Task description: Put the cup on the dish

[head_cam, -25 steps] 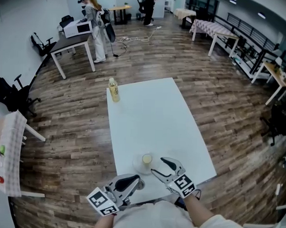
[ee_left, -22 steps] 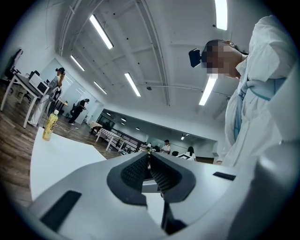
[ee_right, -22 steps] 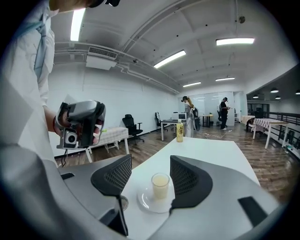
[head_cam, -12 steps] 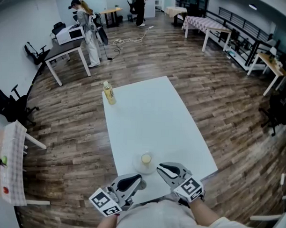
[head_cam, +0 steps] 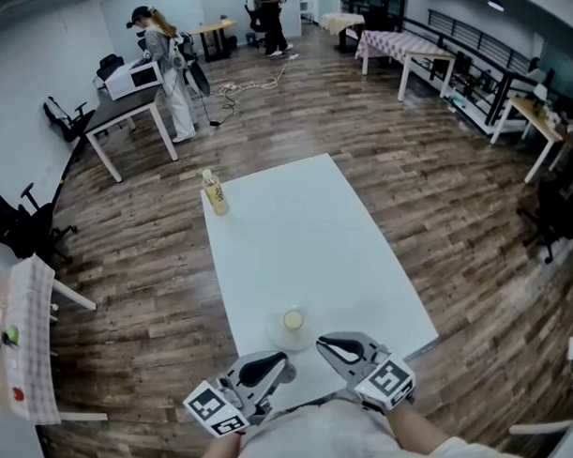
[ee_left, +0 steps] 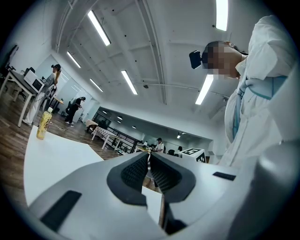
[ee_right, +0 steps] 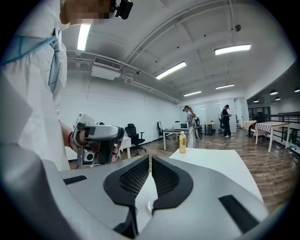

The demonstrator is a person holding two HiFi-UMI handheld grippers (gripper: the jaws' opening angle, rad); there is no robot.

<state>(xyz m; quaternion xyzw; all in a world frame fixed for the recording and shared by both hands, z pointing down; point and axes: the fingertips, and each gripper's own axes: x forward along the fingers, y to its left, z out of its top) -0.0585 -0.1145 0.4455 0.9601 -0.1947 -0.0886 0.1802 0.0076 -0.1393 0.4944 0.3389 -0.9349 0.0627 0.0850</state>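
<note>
The cup point(head_cam: 294, 318) stands on the dish point(head_cam: 274, 329) near the 6 o'clock edge of the white tabletop point(head_cam: 305, 233). From the head view it looks upright and roughly central on the pale dish. The dish is faint against the white surface, so its exact seating is hard to judge.

Neither claw is on the cup. The left claw point(head_cam: 280, 366) sits at about 7 o'clock from the cup and just beside the dish. In its own view the left claw point(ee_left: 149, 157) is clenched, pads meeting at the tips with nothing between them. The right claw point(head_cam: 324, 344) sits at about 4 o'clock from the cup, near it but apart. Its jaws have just been closing, and the right gripper view shows the right claw point(ee_right: 150, 159) clenched and empty, with only bare tabletop beyond its pads.

A bottle point(head_cam: 214, 193) stands alone at the far 11 o'clock corner of the tabletop, well apart from everything else, and seems to play no part here.

As far as the pictures show, the task looks finished: the cup is on the dish and has been let go. Nothing obvious is left to do except take both claws clear of the tabletop without nudging the dish, since the left one rests close to its rim.
</note>
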